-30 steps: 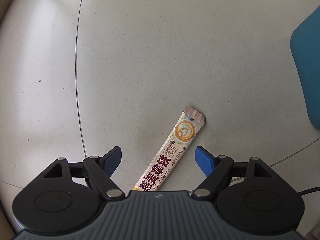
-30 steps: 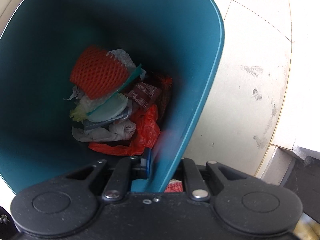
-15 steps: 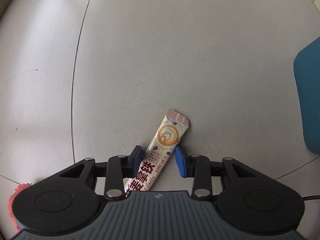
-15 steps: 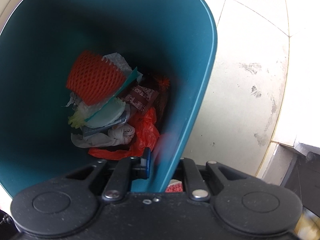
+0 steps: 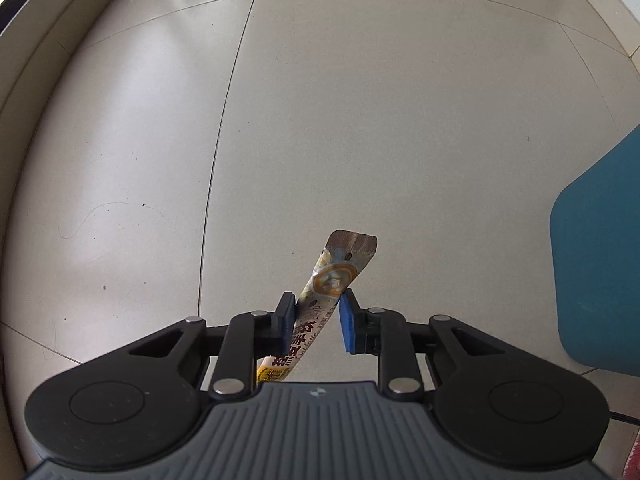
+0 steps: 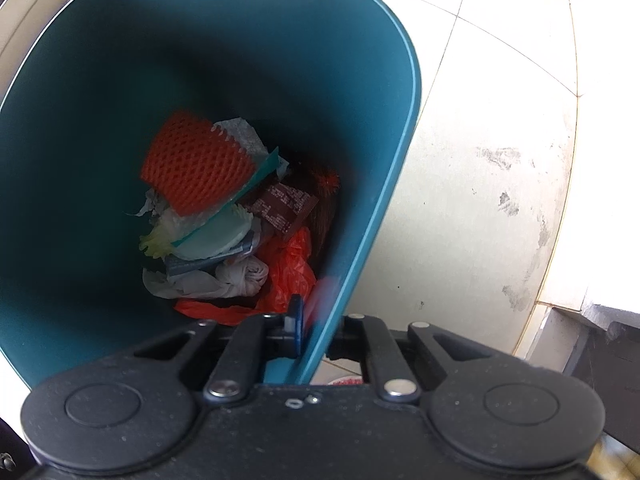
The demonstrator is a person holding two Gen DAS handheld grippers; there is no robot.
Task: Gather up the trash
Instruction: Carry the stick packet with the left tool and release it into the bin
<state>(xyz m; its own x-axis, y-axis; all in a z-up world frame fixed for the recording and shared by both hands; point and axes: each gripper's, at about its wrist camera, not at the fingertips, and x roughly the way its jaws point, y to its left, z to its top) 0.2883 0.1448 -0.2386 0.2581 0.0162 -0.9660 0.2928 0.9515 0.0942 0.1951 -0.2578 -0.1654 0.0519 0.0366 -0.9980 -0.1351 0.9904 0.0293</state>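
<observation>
Left wrist view looks steeply down at a pale tiled floor (image 5: 360, 120), with the left gripper (image 5: 316, 320) pointing down and its 2 blue pads (image 5: 347, 322) closing on a long, narrow foil sachet (image 5: 320, 308). The sachet runs diagonally between the pads, touching both. It is cream and gold with dark printed characters and a round latte emblem, and its crimped brown end sticks up and to the right beyond the fingertips, clear of the floor. Its yellow lower end disappears behind the gripper body. At the right edge stands the outer wall of a teal plastic waste bin (image 5: 600, 280).

Right wrist view looks straight down into that bin (image 6: 400, 92). The right gripper (image 6: 316, 326) is pressed together on the bin's thin rim — one pad inside, the other outside the wall. At the bottom lies a heap of rubbish: an orange foam fruit net (image 6: 196, 164), a brown wrapper (image 6: 284, 204), white crumpled tissue (image 6: 224, 280) and a red-orange plastic bag (image 6: 288, 272). Beside the bin the cream floor (image 6: 480, 200) carries grey scuff marks.
</observation>
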